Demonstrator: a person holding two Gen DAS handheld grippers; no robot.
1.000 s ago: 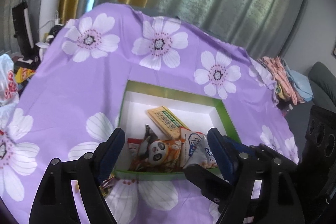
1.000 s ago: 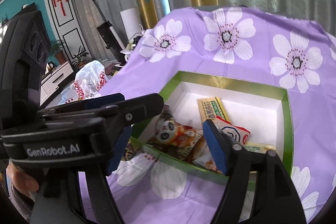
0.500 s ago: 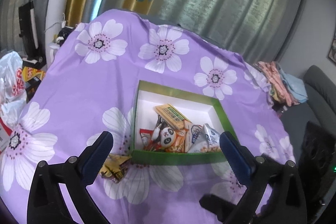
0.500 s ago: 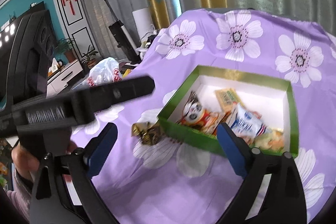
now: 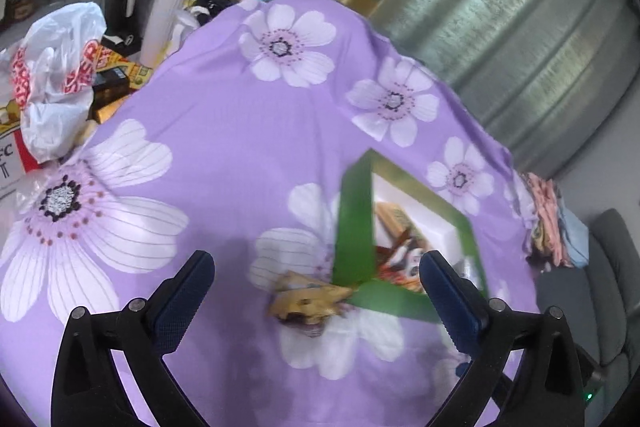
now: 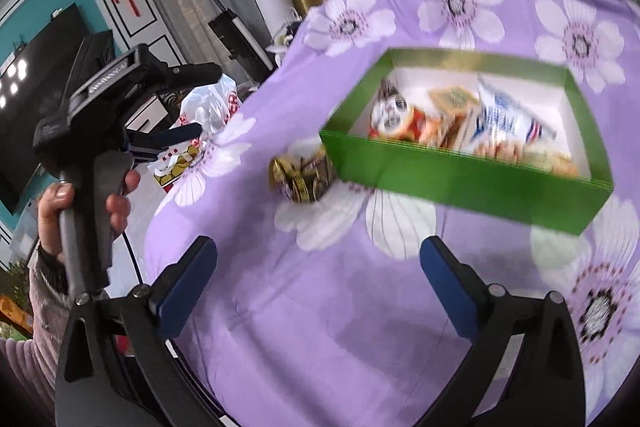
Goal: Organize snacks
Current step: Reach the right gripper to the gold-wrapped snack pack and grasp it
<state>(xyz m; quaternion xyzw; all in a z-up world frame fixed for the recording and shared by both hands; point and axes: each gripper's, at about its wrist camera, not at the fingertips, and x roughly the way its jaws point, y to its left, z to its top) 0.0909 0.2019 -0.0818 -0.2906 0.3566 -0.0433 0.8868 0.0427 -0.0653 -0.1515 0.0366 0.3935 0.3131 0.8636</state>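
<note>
While the gold-wrapped snack point(image 5: 308, 301) lies alone on the purple flowered cloth point(image 5: 224, 131), it sits just ahead of your left gripper point(image 5: 316, 291), in the gap between the spread fingers, touching neither pad and resting against the near corner of the green box point(image 5: 354, 223). From your right gripper point(image 6: 318, 271) the same snack point(image 6: 300, 175) is farther ahead and a little left, beside the box point(image 6: 460, 175). Inside the box, ahead and right of both tools, lie the panda packet point(image 6: 394, 115), a tan bar point(image 6: 452, 99) and a white-and-blue packet point(image 6: 504, 123). Both grippers stand wide apart with nothing between the pads; the right one's jaws have just been opening. Your left hand point(image 6: 84, 203) grips its handle off to the left, near a white plastic bag point(image 5: 56, 75).
</note>
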